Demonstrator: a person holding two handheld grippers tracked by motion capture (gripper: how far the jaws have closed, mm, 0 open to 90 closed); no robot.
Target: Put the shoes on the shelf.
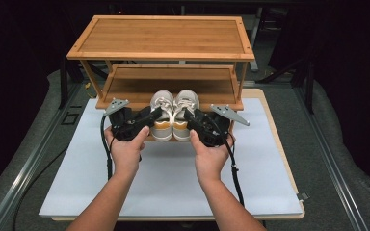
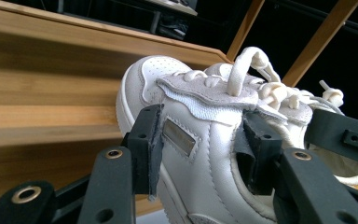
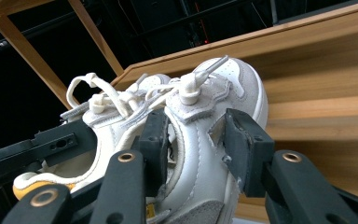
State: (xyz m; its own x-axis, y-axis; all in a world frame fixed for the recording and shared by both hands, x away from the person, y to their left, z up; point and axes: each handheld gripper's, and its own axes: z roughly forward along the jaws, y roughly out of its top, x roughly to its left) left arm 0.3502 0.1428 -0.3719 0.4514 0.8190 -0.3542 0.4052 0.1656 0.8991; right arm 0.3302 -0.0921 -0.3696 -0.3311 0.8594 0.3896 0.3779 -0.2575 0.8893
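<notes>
A: We start with the setting: a dark room, a white mat [image 1: 173,178] on the table, and at its far end a two-tier bamboo shoe rack [image 1: 164,43].

B: Going left to right, our left gripper [image 1: 155,114] comes first. In its own view the jaws are clamped across the side wall of the left sneaker [image 2: 200,140], one pad outside, the other inside the collar. That shoe sits directly ahead of the jaws, toe toward the lower shelf [image 1: 173,84].

A: Then the right gripper [image 1: 189,115]. Its jaws pinch the right sneaker [image 3: 200,140] the same way, across the collar wall just below the laces.

B: So both shoes are gripped, side by side between our two grippers, at the front lip of the lower shelf.

A: To do this step well, we judge that both hands should travel together, level, so the pair slides in as one. Keep the toes lifted enough to clear the front rail, and hold the pinch firm, since a soft collar could slip.

B: What do the views add to each other?

A: The high view shows how the pair lines up with the shelf and the posts. The gripper views show where the pads bite, and the left one catches the other gripper's jaw [image 2: 345,137] beyond the laces.
</notes>
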